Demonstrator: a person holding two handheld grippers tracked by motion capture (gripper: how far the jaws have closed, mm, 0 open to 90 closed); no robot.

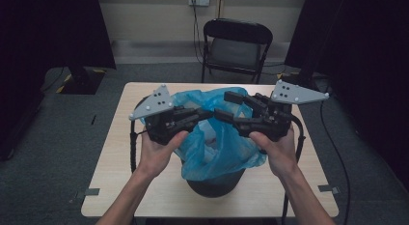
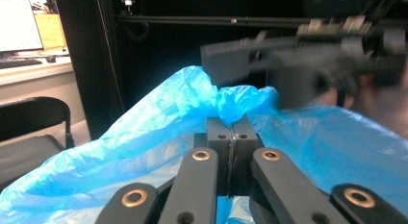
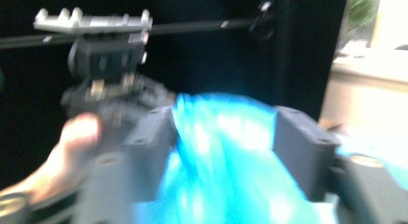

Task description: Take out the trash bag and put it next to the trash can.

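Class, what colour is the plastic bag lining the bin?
Translucent blue; the plastic bag shows best in the left gripper view.

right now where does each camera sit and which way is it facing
High view: above the person's side, looking forward and down at the table, blue bin bag, both hands and grippers.
Left gripper view: on the left gripper, looking along jaws shut on the bag; right gripper beyond.
Right gripper view: on the right gripper, jaws open around the bag; left gripper beyond.
All three share the bag.

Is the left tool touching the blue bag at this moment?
Touching. In the left gripper view, the left tool has its jaws shut together, with a fold of the blue bag pinched between them.
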